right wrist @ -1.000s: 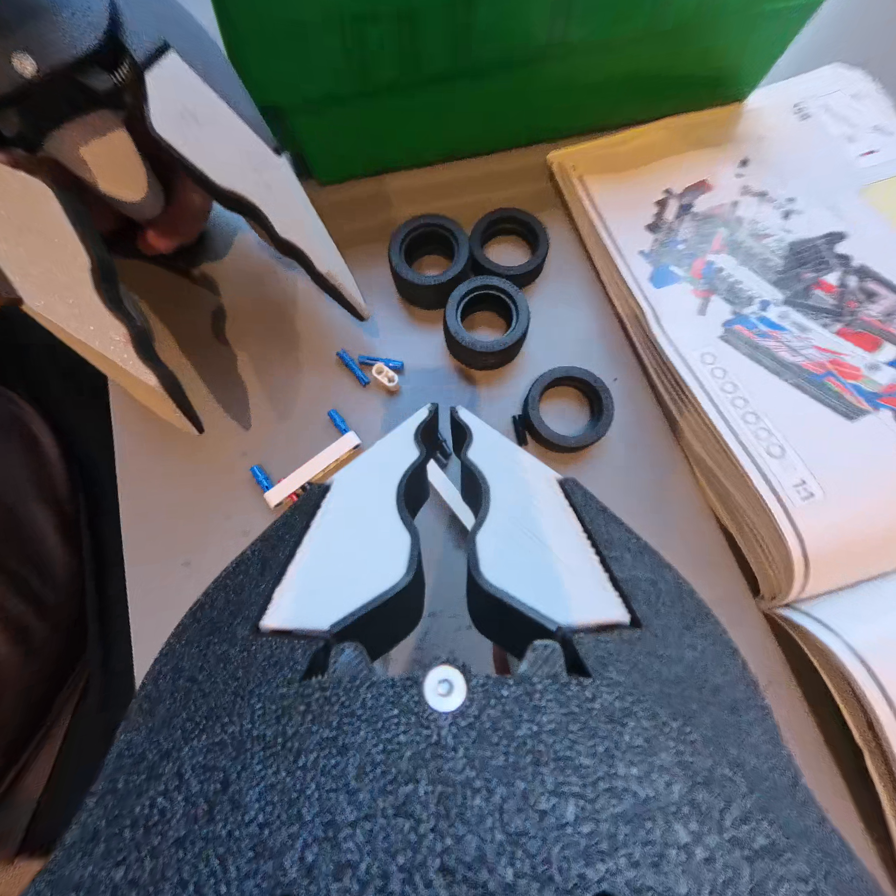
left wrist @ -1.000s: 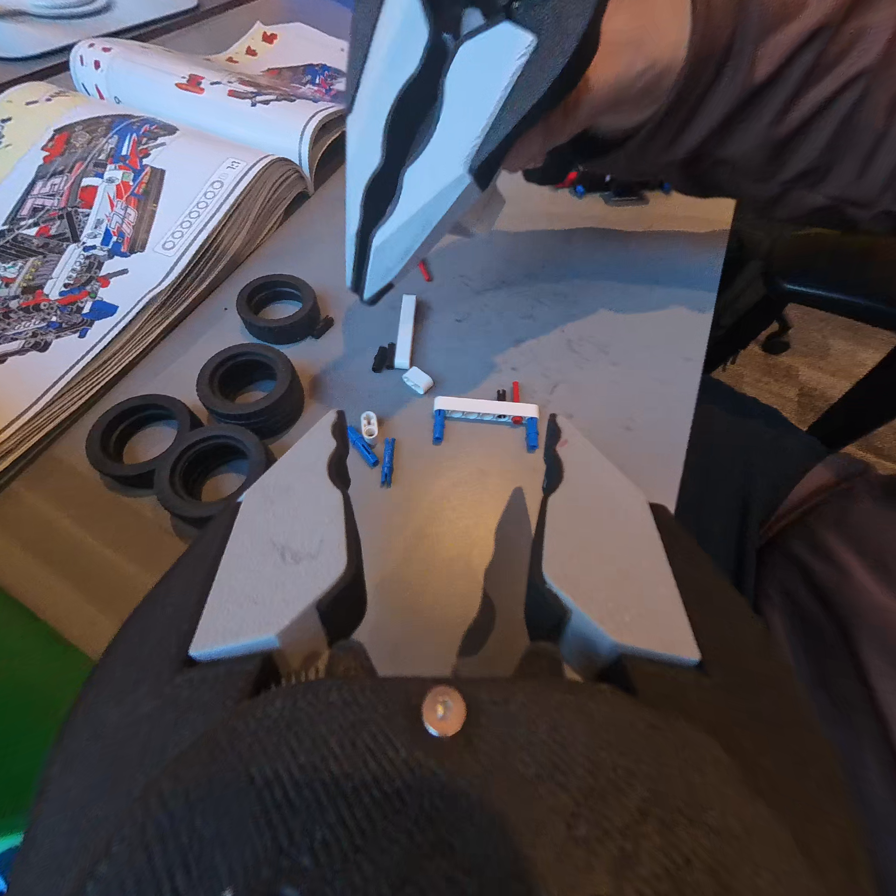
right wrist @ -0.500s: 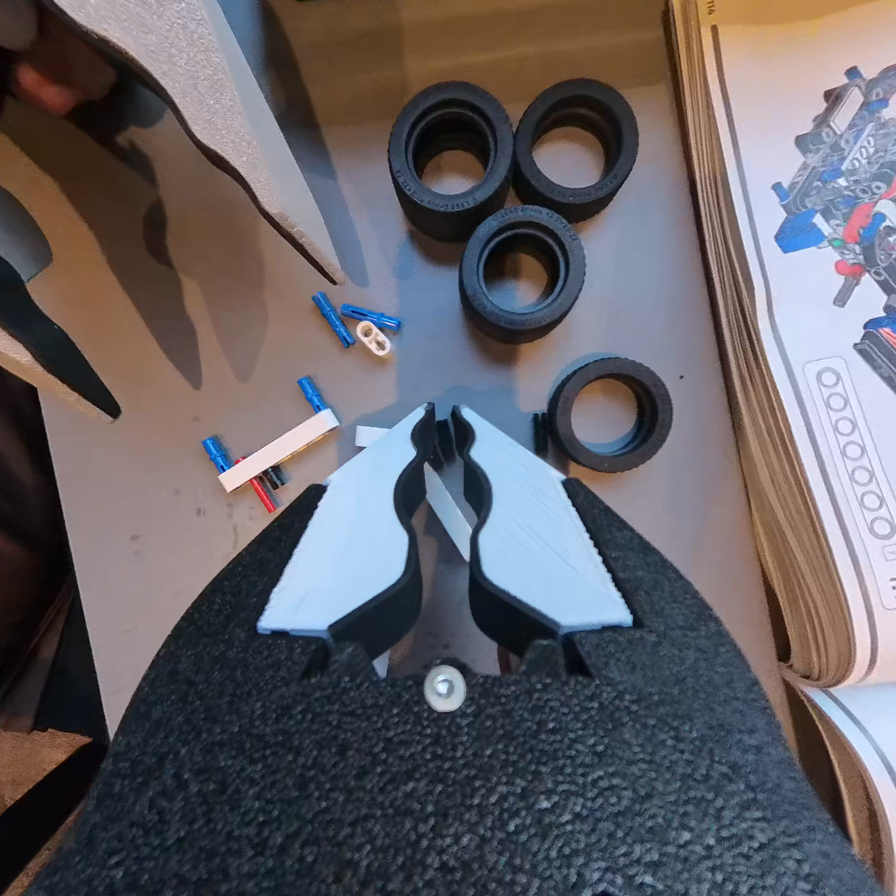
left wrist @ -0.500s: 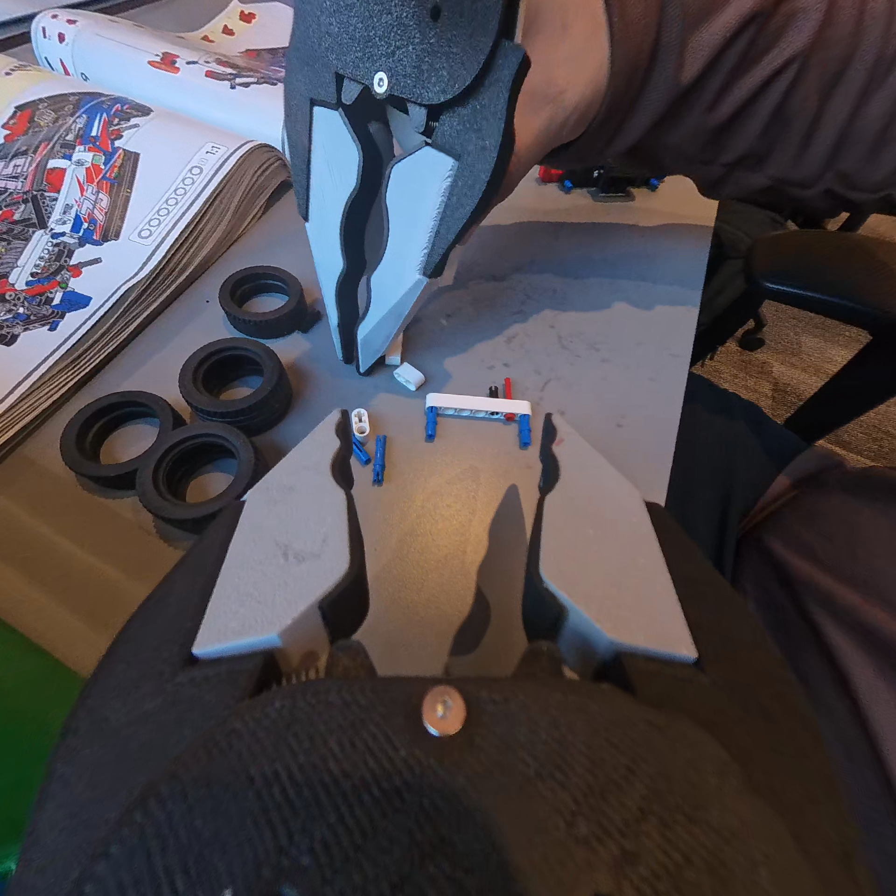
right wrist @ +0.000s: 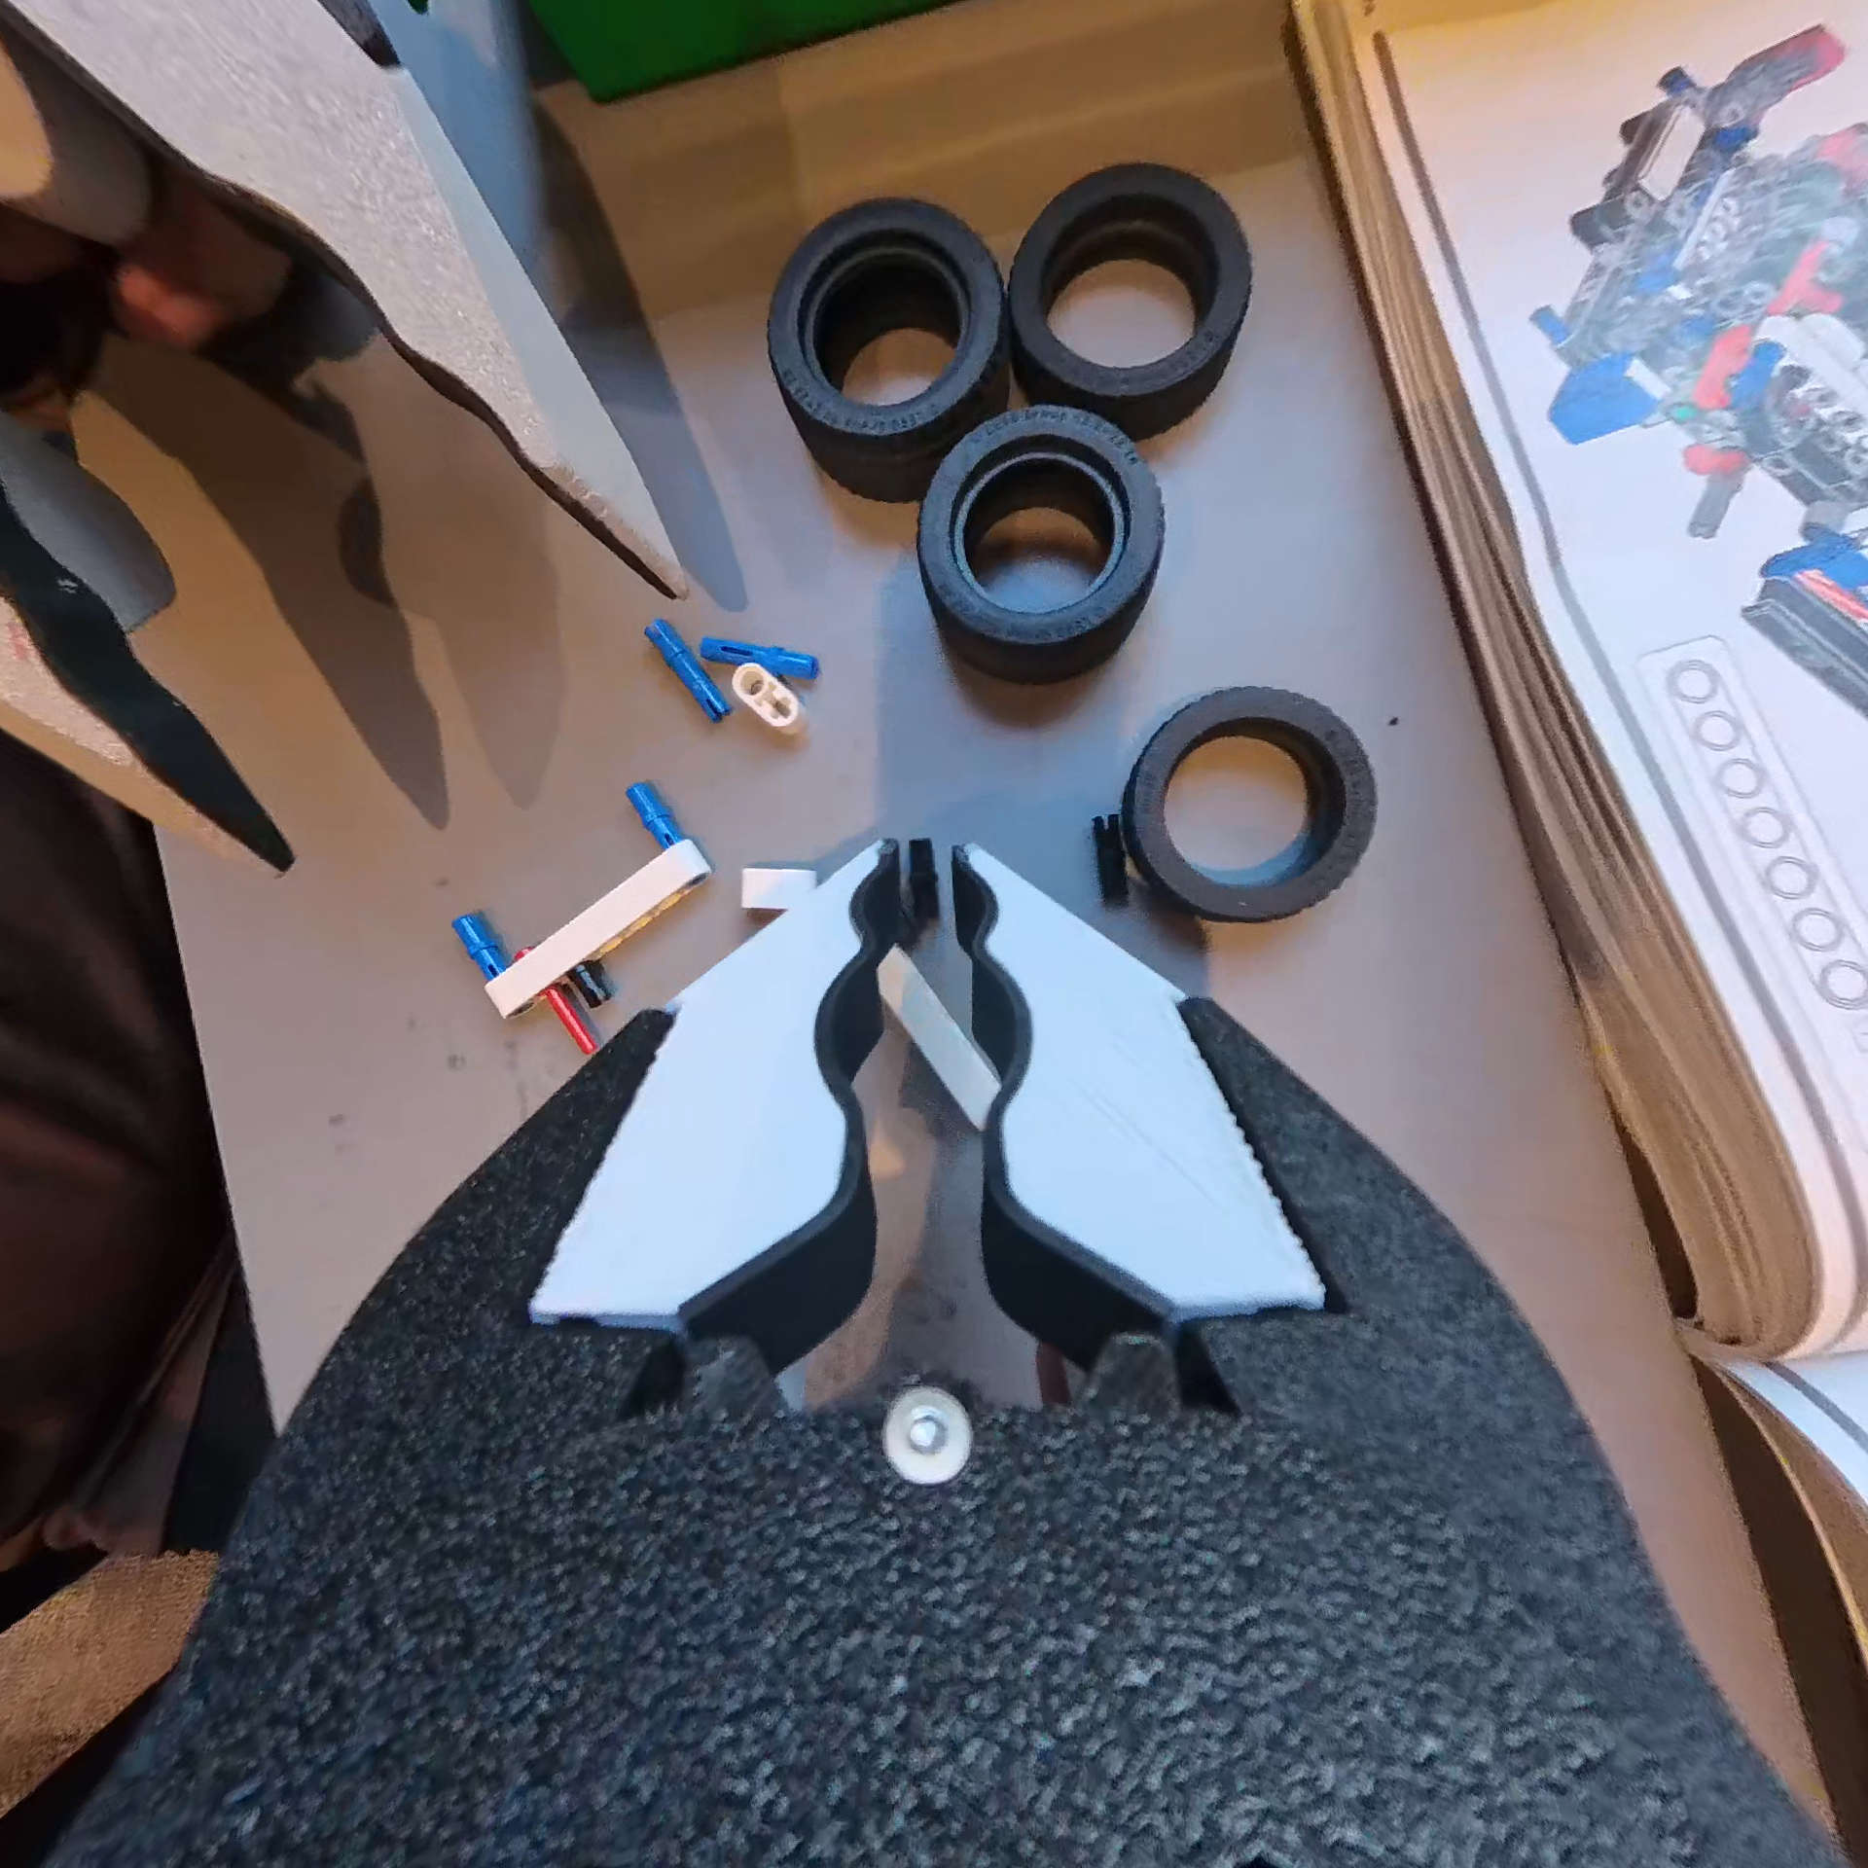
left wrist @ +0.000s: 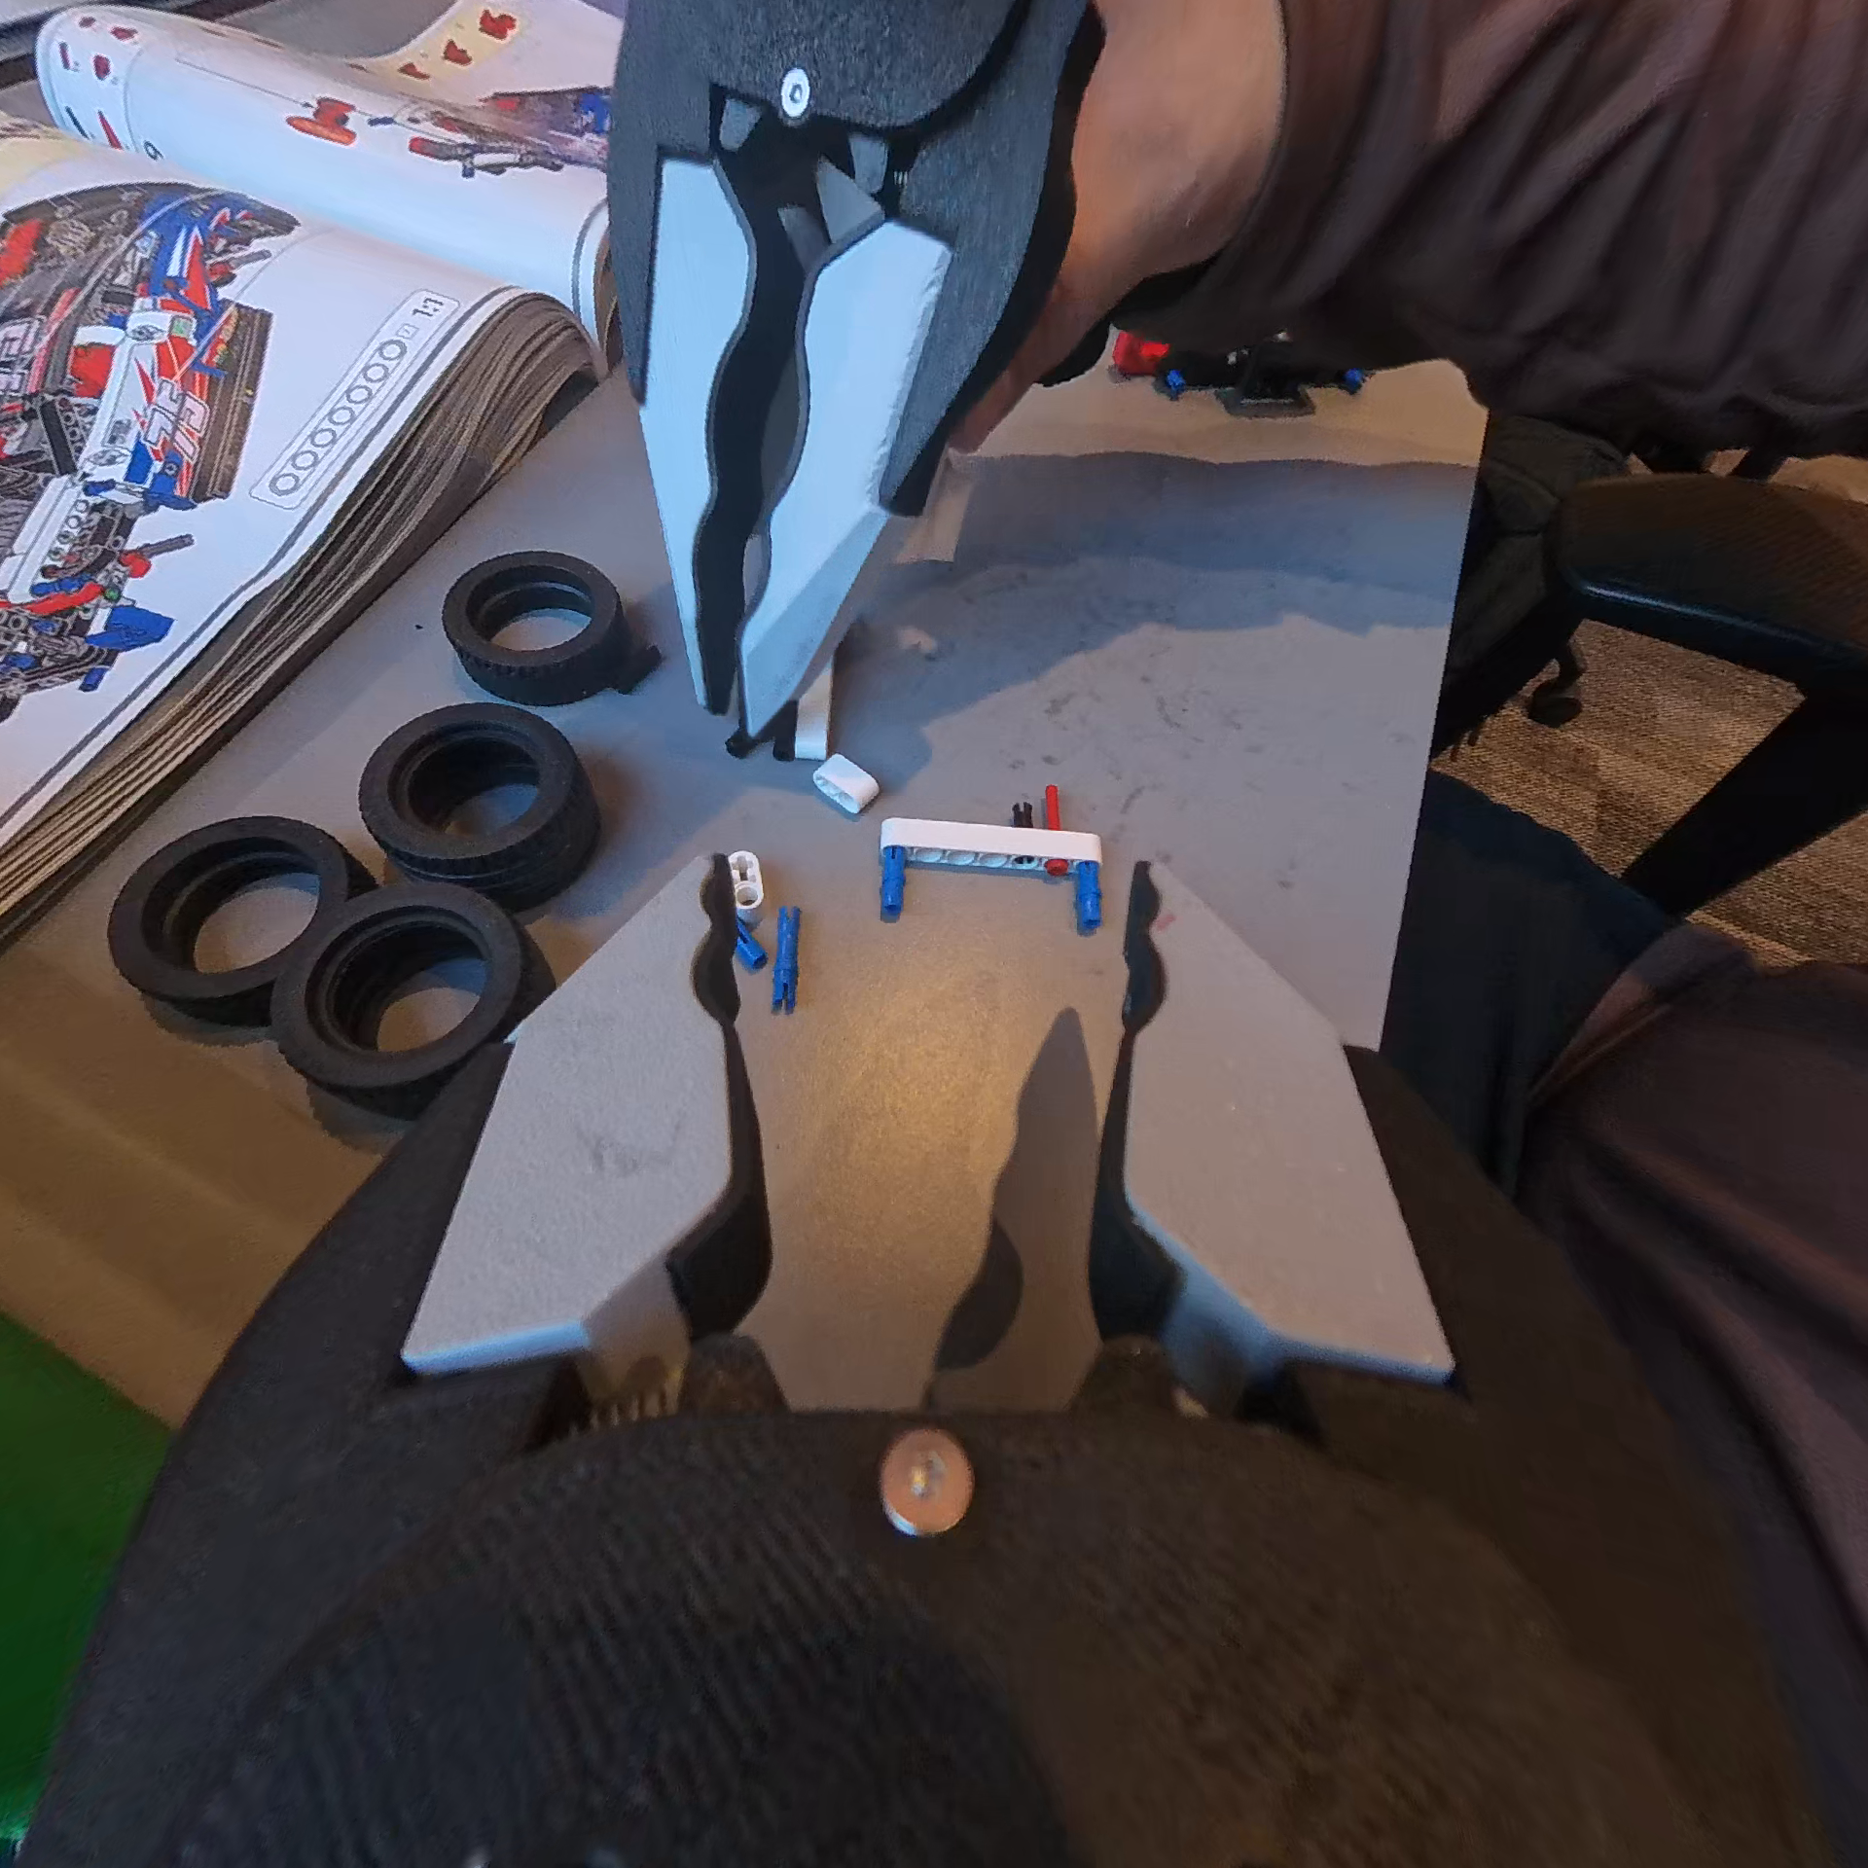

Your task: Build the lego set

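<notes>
My right gripper (right wrist: 922, 859) points down at the grey table. Its jaws stand a narrow gap apart and straddle a small black pin (right wrist: 918, 871) lying at the end of a white beam (right wrist: 940, 1041). In the left wrist view it (left wrist: 733, 720) comes down from above beside that beam (left wrist: 817, 723). My left gripper (left wrist: 930, 884) is open and empty, hovering near a white beam with two blue pins (left wrist: 991, 841), a red axle and a black pin in it. Two loose blue pins (left wrist: 786, 958), a small white connector (left wrist: 746, 874) and a short white piece (left wrist: 847, 783) lie between.
Several black tyres (left wrist: 480, 799) lie at the left, with a black pin (right wrist: 1109, 854) beside one tyre (right wrist: 1253, 809). An open instruction book (left wrist: 202, 404) lies behind them. A green box (right wrist: 708, 40) stands nearby. The table edge (left wrist: 1435, 708) and a person's legs are at the right.
My right gripper has come down from above the table onto the black pin by the white beam. My left gripper has stayed open and almost still.
</notes>
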A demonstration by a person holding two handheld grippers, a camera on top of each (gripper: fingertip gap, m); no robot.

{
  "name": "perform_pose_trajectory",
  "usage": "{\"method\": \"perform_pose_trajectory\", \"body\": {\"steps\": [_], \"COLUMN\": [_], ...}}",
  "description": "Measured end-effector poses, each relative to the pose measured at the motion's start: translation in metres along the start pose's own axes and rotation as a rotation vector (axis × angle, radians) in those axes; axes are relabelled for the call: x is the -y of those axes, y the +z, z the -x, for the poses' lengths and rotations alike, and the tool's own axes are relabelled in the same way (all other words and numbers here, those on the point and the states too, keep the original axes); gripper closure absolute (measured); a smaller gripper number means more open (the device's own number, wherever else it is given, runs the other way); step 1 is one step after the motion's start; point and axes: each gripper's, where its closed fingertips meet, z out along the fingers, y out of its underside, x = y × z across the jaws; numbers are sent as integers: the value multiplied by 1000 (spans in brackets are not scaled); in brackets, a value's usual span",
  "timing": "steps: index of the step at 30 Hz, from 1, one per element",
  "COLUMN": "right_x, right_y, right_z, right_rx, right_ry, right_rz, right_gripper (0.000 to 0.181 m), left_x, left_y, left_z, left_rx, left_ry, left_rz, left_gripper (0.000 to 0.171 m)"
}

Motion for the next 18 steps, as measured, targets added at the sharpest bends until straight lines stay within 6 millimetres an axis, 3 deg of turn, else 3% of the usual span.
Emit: {"method": "perform_pose_trajectory", "body": {"steps": [6,10,14,18], "right_x": [-2,10,11,-12], "right_y": [4,-14,-39,-44], "right_z": [-5,-4,11,30], "right_rx": [-49,-97,-124,-171], "right_ry": [-10,-4,28,52], "right_rz": [13,-66,-198,-270], "right_gripper": [176,176,176,176], "left_x": [0,1,0,-1], "left_y": [0,0,0,1], "left_z": [0,-1,-1,-1], "left_rx": [-5,-5,2,11], "left_ry": [-3,-1,8,18], "left_rz": [-2,-5,0,12], "left_gripper": [97,97,97,96]}}
